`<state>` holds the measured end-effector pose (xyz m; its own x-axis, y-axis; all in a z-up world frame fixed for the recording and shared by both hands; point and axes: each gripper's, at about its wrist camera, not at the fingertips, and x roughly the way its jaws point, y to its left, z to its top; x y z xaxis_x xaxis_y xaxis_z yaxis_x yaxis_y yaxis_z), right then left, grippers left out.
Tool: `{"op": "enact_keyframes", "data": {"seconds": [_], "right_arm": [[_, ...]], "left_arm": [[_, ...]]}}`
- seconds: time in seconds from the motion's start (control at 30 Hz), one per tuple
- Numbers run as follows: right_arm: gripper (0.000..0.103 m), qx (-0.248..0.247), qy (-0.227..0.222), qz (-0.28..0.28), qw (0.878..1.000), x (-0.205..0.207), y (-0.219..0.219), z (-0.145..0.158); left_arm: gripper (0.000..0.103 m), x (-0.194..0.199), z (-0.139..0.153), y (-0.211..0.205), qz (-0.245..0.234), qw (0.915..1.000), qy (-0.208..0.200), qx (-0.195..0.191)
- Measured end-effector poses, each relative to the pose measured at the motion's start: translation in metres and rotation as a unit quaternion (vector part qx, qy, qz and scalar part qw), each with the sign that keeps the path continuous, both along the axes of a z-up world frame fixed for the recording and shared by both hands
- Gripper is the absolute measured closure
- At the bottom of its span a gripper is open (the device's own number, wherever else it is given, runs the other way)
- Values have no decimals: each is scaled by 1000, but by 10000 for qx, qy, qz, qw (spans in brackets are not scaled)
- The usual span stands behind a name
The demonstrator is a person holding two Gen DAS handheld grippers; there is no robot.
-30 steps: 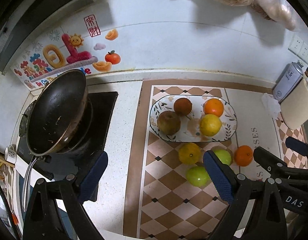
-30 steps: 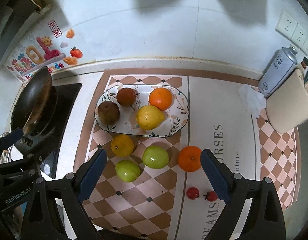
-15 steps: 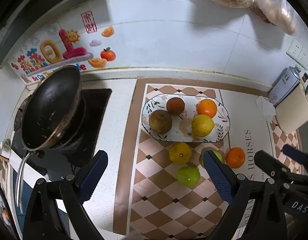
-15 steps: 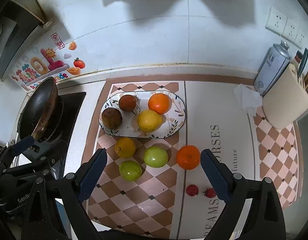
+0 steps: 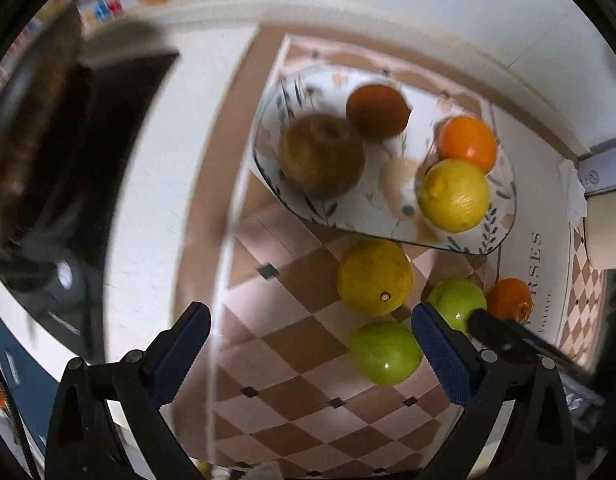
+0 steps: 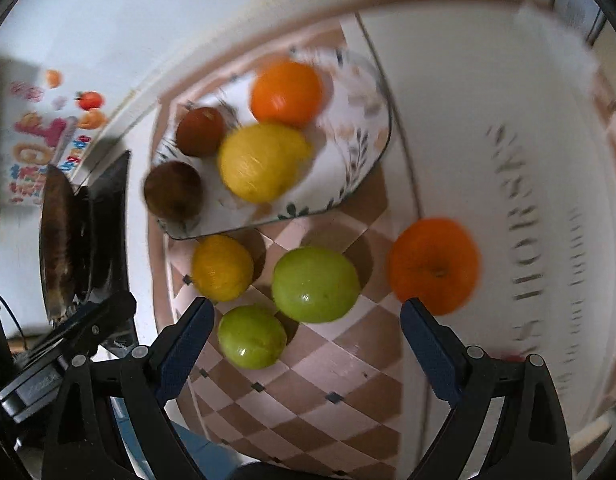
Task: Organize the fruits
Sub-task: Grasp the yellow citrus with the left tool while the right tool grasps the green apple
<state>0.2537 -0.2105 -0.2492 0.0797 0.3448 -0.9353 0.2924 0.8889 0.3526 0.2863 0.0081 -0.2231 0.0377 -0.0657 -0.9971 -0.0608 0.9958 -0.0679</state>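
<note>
An oval patterned plate holds two brown fruits, an orange and a lemon. On the checked mat in front lie a yellow fruit, two green apples and an orange. My left gripper is open and empty, low over the mat left of the apples. My right gripper is open and empty, with the green apples between its fingers.
A black pan sits on the stove at the left, blurred in the left wrist view. Stickers mark the wall. A spray can and a paper bag stand at the right. The counter's front edge lies below both grippers.
Both grippers have dropped and moved in toward the loose fruit on the mat, so the fruit looks much larger. Both frames are motion-blurred. No fruit has moved.
</note>
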Motion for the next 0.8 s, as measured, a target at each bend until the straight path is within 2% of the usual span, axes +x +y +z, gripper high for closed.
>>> {"op": "enact_keyframes", "data": {"seconds": [0.07, 0.1, 0.2, 0.37, 0.5, 0.6, 0.67, 0.7, 0.73, 0.8], "right_arm": [[11, 100, 8, -36, 9999, 3, 4, -13], [19, 34, -18, 23, 10000, 6, 10, -16], [27, -229, -53, 33, 9997, 12, 16, -17], [29, -168, 27, 249, 9995, 14, 19, -14], [29, -40, 73, 55, 9999, 2, 7, -13], [29, 24, 10, 8, 10000, -6, 1, -5], [29, 64, -29, 15, 10000, -10, 0, 0], [29, 56, -50, 21, 10000, -13, 0, 3], [29, 29, -63, 24, 10000, -15, -2, 5], [29, 33, -88, -3, 10000, -22, -6, 8]], "left_arm": [[1, 5, -13, -1, 71, 9998, 138, -120], [2, 8, -19, -1, 102, 9996, 223, -128], [2, 13, -31, 5, 318, 9982, 378, -333], [2, 15, -44, 7, 436, 9944, 619, -733], [2, 15, -50, -10, 304, 9918, 714, -1018], [3, 15, -54, -28, 95, 9914, 741, -1078], [16, 16, -58, -40, -53, 9920, 747, -1017], [31, 15, -62, -47, -148, 9917, 785, -1008], [39, 18, -66, -51, -206, 9921, 820, -932], [45, 20, -70, -57, -334, 9940, 748, -731]]}}
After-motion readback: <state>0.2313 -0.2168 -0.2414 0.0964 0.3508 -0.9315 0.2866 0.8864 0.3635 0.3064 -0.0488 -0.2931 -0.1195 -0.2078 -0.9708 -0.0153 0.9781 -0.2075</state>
